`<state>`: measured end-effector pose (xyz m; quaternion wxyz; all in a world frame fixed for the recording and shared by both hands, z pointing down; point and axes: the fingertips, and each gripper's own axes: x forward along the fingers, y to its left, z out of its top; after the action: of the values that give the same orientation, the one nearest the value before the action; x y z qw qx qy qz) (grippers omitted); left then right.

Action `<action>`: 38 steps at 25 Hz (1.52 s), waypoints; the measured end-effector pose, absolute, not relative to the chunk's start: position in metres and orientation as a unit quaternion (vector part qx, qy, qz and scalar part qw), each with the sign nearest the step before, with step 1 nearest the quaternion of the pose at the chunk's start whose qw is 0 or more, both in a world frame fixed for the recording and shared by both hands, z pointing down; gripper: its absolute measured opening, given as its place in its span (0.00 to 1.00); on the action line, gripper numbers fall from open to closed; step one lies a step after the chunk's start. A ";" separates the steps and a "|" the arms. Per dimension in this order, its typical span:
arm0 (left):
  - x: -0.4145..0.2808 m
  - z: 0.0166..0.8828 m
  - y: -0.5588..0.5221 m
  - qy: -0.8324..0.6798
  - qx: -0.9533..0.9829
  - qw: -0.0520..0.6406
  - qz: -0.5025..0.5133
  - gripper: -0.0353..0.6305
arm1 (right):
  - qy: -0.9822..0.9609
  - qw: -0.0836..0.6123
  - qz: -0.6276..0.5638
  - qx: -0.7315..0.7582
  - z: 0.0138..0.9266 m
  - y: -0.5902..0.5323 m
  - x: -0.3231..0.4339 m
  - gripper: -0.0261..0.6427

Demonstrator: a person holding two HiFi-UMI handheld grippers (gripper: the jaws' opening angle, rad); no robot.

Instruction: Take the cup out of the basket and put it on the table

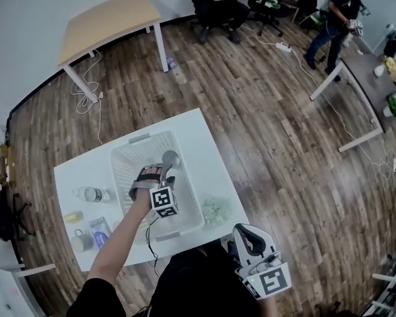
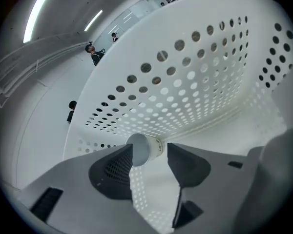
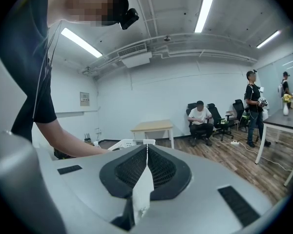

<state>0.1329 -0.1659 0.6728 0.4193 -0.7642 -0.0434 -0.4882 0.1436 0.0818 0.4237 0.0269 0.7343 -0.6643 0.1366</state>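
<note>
A white perforated basket stands on the white table. Inside it a small pale cup lies on its side. In the left gripper view the cup shows its mouth toward me, just at the fingertips, against the basket wall. My left gripper reaches down into the basket and is open; its pads stand apart and do not press on the cup. My right gripper hangs off the table's near right corner, shut with nothing in it.
Left of the basket lie a clear bottle, a yellow item, a blue packet and a mug. A greenish packet sits right of the basket. A wooden table and people are farther back.
</note>
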 end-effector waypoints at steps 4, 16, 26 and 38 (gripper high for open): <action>0.135 0.691 -0.172 -0.041 -0.764 0.413 -0.494 0.35 | -0.657 0.029 0.140 0.740 0.425 0.084 0.149 0.08; 0.148 0.694 -0.175 -0.014 -0.769 0.420 -0.482 0.09 | -0.650 0.038 0.142 0.746 0.425 0.094 0.157 0.08; 0.148 0.681 -0.176 0.002 -0.773 0.418 -0.477 0.08 | -0.654 0.036 0.140 0.742 0.425 0.097 0.158 0.08; 0.143 0.606 -0.161 0.044 -0.780 0.445 -0.437 0.08 | -0.678 0.029 0.129 0.723 0.420 0.094 0.145 0.08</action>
<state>0.1425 -0.1613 0.6060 0.4451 -0.7802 0.0437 -0.4374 0.1451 0.0935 0.4197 0.0293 0.7231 -0.6779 0.1294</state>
